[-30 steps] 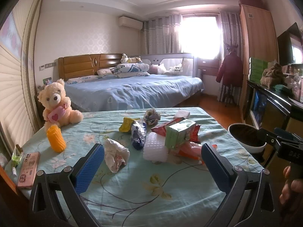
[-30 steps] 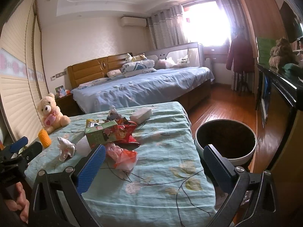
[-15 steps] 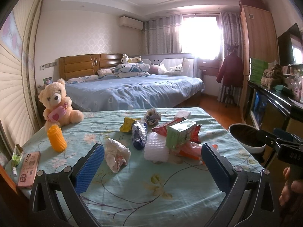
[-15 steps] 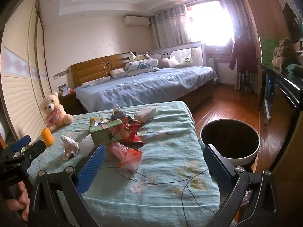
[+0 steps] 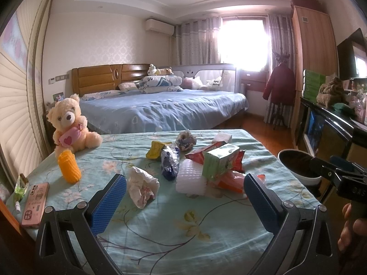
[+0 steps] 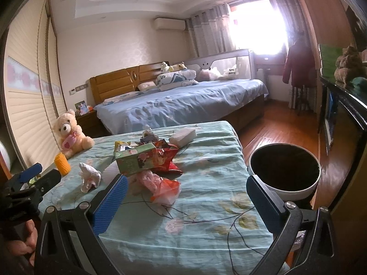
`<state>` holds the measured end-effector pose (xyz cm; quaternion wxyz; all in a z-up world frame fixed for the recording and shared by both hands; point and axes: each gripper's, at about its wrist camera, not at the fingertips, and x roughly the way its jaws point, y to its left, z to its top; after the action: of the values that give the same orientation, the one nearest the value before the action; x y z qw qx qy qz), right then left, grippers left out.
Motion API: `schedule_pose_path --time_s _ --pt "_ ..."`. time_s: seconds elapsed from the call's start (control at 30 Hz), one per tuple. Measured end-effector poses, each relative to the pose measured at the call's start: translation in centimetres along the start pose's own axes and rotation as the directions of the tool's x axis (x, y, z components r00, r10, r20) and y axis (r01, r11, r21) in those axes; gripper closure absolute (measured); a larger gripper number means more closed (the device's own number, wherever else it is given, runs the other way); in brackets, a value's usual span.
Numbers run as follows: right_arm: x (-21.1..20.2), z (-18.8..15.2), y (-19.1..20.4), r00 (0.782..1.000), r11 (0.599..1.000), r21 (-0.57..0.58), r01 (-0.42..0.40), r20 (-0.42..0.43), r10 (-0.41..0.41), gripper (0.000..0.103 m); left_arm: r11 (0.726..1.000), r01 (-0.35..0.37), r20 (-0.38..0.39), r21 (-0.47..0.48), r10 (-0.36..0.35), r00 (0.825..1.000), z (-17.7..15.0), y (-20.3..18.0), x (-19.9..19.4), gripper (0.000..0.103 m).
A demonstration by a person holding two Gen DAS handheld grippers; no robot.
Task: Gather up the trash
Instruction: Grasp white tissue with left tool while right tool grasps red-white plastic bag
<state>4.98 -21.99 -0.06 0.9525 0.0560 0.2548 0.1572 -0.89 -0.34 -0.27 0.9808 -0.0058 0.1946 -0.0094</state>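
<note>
Hovering both grippers, left gripper (image 5: pixel 184 202) and right gripper (image 6: pixel 187 204), jaws spread, empty; trash pile (image 5: pixel 206 162) untouched at 12 o'clock, bin (image 6: pixel 284 171) at 2, nothing collected.

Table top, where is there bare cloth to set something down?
The near strip of the table in front of the trash pile is bare, as is the right edge beside the bin. The middle is crowded; the teddy bear and phone line the left.

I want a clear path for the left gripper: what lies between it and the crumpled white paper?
Nothing: in the left wrist view only bare floral tablecloth separates the open left gripper from the crumpled white paper.
</note>
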Motion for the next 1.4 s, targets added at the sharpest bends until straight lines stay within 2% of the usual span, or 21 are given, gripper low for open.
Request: schedule_pose_path --time_s 0.4,0.53,0.73,1.03,1.23,1.4 --pt "0.7 -0.1 0.5 0.999 0.999 0.004 -0.040 -0.023 0.040 0.000 1.000 0.002 -0.016 -0.005 -0.002 1.000 0.0 0.6 0.4 0.001" --pt "1.5 -0.3 1.0 0.996 0.997 0.012 -0.077 -0.052 0.078 0.000 1.000 0.002 -0.040 -0.018 -0.003 0.999 -0.2 1.2 1.0 0.001" --pt "3.4 -0.5 2.4 0.986 0.992 0.000 -0.125 -0.110 0.125 0.000 0.998 -0.037 -0.091 -0.050 0.032 0.995 -0.3 2.9 2.5 0.001" --pt "7.6 -1.4 3.8 0.967 0.990 -0.020 -0.138 -0.219 0.130 0.001 0.989 -0.107 -0.179 -0.102 0.088 0.980 -0.3 6.4 5.6 0.001" --pt "10.8 -1.6 3.9 0.952 0.991 -0.030 -0.134 -0.282 0.120 0.002 0.988 -0.110 -0.253 -0.105 0.080 0.964 -0.1 7.1 9.5 0.001" --pt "13.4 -1.7 3.8 0.936 0.992 -0.029 -0.124 -0.336 0.107 0.007 0.989 -0.113 -0.300 -0.093 0.080 0.951 0.1 7.4 13.2 0.001"
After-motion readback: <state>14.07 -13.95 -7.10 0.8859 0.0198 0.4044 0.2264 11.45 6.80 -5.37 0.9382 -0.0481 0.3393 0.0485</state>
